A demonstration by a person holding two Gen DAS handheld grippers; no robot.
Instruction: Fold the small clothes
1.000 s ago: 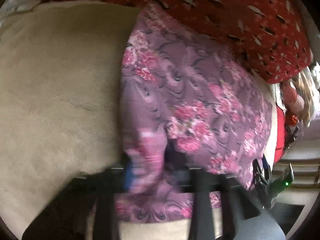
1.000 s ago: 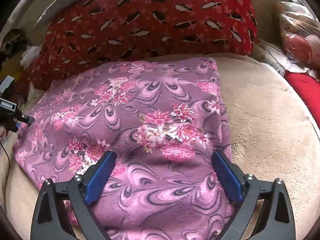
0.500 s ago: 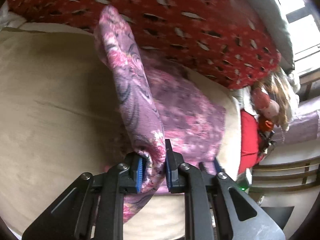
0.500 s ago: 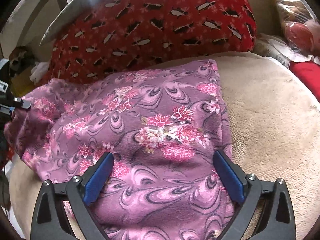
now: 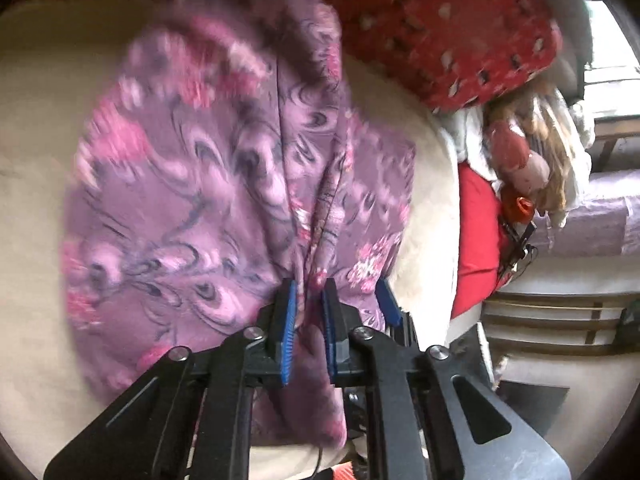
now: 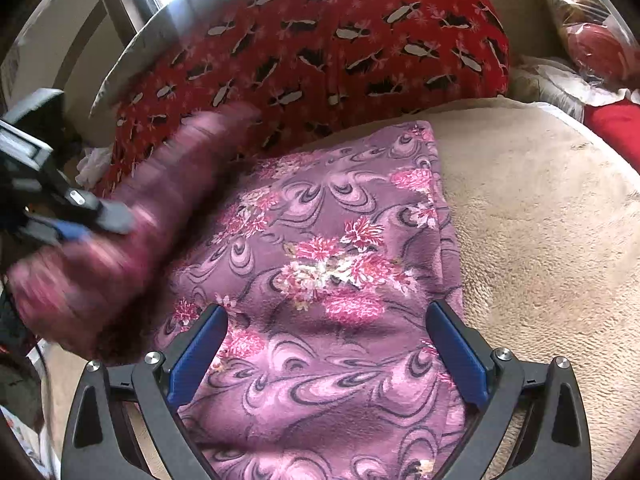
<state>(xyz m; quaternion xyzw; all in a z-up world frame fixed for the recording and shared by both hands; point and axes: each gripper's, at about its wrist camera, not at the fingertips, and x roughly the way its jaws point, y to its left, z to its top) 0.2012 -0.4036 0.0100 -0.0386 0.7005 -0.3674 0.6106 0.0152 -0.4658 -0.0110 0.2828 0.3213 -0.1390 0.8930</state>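
Observation:
A purple floral garment (image 6: pixel 340 260) lies on a beige fleece cover (image 6: pixel 540 220). My left gripper (image 5: pixel 308 308) pinches a bunched edge of the garment (image 5: pixel 200 200) between its blue pads; its jaws are closing on the cloth. That lifted flap hangs blurred above the left part of the garment, and in the right wrist view the left gripper (image 6: pixel 96 224) sits at the far left with it. My right gripper (image 6: pixel 326 312) is open, its pads spread wide just over the garment's near part, with nothing pinched.
A red patterned cushion (image 6: pixel 320 40) backs the cover. To the right lie a bagged doll (image 5: pixel 520 160) and a red cloth (image 5: pixel 476 240). Wooden slats (image 5: pixel 552 320) show beyond the cover's right edge.
My left gripper has lifted the garment's edge off the cover and carried it across over the rest of the cloth. The right gripper has stayed open in place.

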